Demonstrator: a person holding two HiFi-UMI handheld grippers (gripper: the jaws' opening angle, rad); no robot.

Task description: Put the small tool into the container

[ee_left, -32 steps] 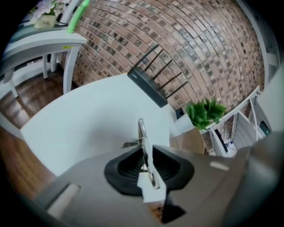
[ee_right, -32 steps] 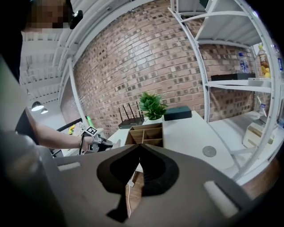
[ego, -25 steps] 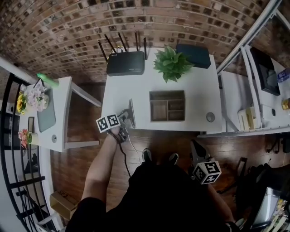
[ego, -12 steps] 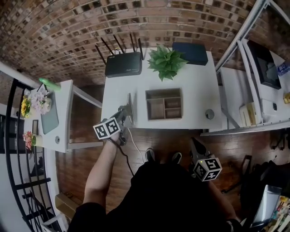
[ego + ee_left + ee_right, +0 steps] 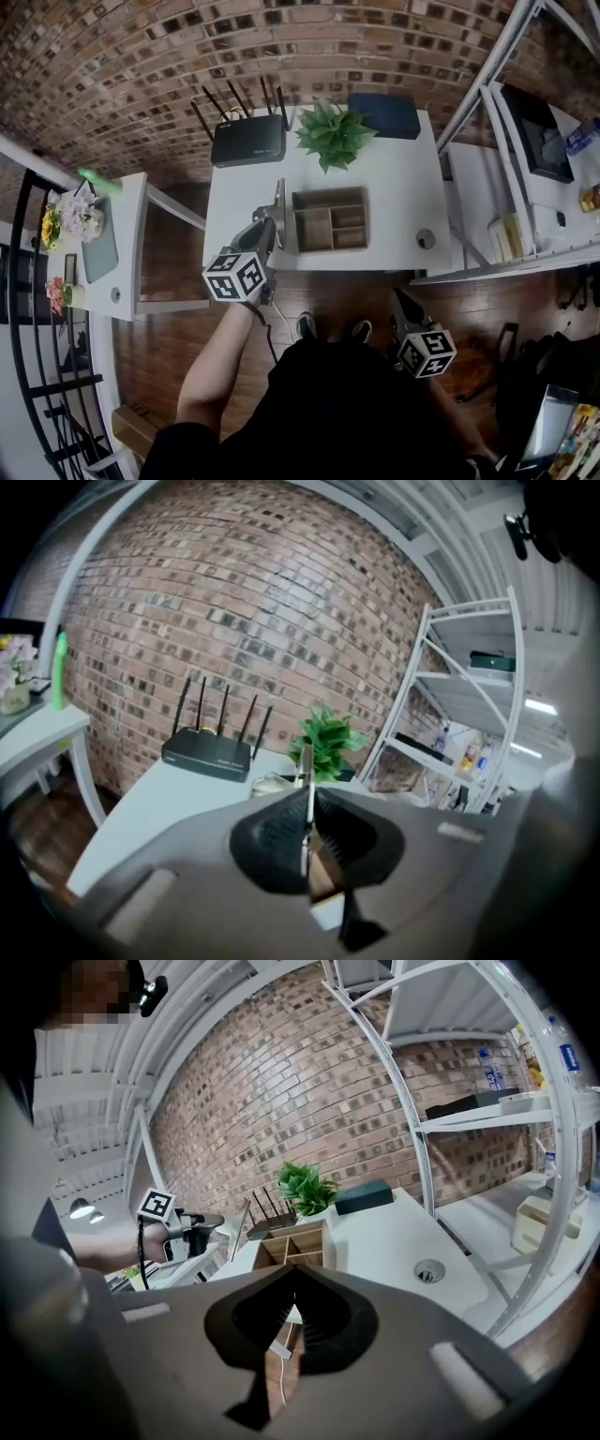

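My left gripper (image 5: 267,229) is shut on the small tool (image 5: 279,208), a thin flat metal strip held upright just left of the wooden container (image 5: 330,220) on the white table (image 5: 398,187). In the left gripper view the tool (image 5: 307,778) shows edge-on, pinched between the dark pads of my left gripper (image 5: 307,797). The container (image 5: 298,1239) has several open compartments. My right gripper (image 5: 401,300) hangs shut and empty below the table's front edge; in its own view the right gripper (image 5: 292,1283) points at the container, with the tool (image 5: 246,1215) to its left.
A black router (image 5: 248,141), a green plant (image 5: 333,134) and a dark blue box (image 5: 384,114) stand along the table's back. A round grommet (image 5: 426,239) sits at the front right. A side table with flowers (image 5: 73,217) is left, metal shelving (image 5: 525,141) right.
My left gripper has carried the tool up off the table's front edge and rightward, closer to the container's left wall. The right gripper has stayed where it was.
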